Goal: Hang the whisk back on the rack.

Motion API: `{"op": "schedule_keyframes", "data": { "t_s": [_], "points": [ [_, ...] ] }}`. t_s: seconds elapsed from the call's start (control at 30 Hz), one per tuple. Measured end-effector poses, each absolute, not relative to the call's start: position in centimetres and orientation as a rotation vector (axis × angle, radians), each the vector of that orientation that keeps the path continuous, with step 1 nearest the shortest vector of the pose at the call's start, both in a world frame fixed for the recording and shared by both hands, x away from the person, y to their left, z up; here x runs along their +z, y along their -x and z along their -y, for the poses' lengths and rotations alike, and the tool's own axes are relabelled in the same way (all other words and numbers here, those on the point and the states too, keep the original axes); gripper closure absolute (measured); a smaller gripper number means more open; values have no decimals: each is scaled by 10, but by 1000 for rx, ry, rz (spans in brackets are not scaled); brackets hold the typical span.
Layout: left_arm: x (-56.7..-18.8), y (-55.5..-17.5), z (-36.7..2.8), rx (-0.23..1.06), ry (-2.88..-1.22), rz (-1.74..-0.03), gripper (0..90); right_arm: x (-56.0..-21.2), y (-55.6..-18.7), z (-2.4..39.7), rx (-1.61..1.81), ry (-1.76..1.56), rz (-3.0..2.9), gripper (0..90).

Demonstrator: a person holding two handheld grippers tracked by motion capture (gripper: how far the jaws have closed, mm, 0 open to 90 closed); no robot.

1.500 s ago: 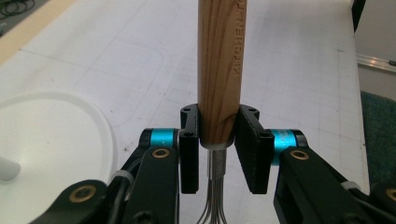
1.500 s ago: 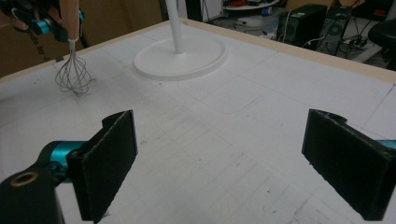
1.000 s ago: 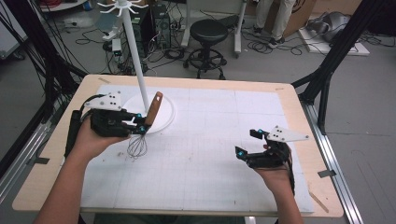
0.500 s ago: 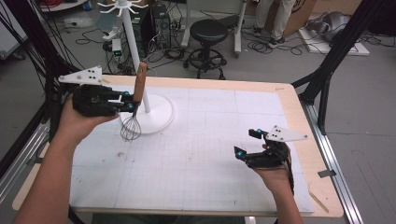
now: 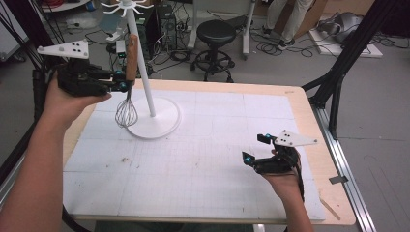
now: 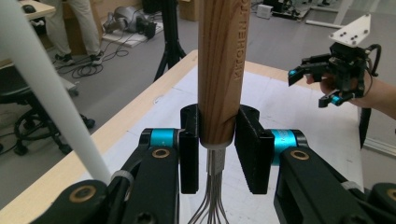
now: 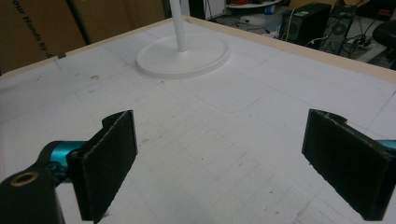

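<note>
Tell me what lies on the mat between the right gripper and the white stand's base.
Nothing: in the right gripper view, bare gridded mat runs from the open right gripper to the stand's base. The high view agrees.

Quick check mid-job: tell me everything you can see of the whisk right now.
The whisk has a light wooden handle with dark lettering printed along it, a short metal collar, and a balloon of thin steel wires. It hangs nearly upright, handle up and wires down, lifted clear above the table. The left claw is shut on the handle's lower end, just above the collar. It sits close beside the white stand; whether it touches the pole cannot be told.
</note>
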State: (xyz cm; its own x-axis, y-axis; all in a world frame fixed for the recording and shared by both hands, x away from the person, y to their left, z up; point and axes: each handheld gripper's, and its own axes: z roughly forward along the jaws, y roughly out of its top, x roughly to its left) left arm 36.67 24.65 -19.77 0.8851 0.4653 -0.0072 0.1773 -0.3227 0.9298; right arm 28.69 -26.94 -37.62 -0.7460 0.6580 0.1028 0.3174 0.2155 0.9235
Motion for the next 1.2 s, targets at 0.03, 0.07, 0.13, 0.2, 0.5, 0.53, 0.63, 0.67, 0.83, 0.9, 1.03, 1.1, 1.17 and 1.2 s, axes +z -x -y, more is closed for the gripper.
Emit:
{"op": "schedule_keyframes", "data": {
  "t_s": [0.03, 0.07, 0.13, 0.2, 0.5, 0.53, 0.63, 0.67, 0.83, 0.9, 1.03, 1.1, 1.17, 1.2],
  "points": [
    [-196, -368, -248, 320, -1901, -482, 717, -376, -287, 269, 1540, -912, -2183, 92],
    [-194, -369, -250, 321, -1899, -482, 717, -376, -287, 269, 1540, -913, -2184, 92],
    [-191, -371, -253, 331, -1895, -495, 717, -376, -287, 270, 1543, -916, -2184, 92],
    [-188, -373, -256, 340, -1899, -506, 717, -376, -287, 271, 1546, -917, -2178, 92],
    [-177, -386, -263, 376, -1902, -567, 717, -378, -289, 272, 1545, -922, -2180, 92],
    [-176, -388, -263, 383, -1906, -576, 717, -378, -289, 272, 1545, -928, -2181, 92],
    [-175, -393, -264, 397, -1903, -604, 717, -378, -290, 273, 1548, -925, -2179, 92],
    [-175, -394, -264, 396, -1896, -612, 717, -378, -289, 273, 1551, -933, -2181, 92],
    [-178, -400, -266, 394, -1901, -644, 717, -378, -290, 274, 1553, -934, -2177, 92],
    [-178, -402, -266, 398, -1902, -653, 717, -378, -290, 274, 1554, -935, -2177, 92],
    [-180, -406, -267, 399, -1902, -674, 717, -378, -289, 275, 1556, -939, -2177, 92],
    [-181, -408, -267, 400, -1902, -687, 717, -378, -290, 275, 1555, -939, -2176, 92],
    [-182, -409, -267, 397, -1904, -693, 717, -379, -290, 275, 1554, -933, -2175, 92],
    [-182, -410, -266, 394, -1903, -696, 717, -379, -290, 275, 1553, -938, -2175, 92]
  ]
}}
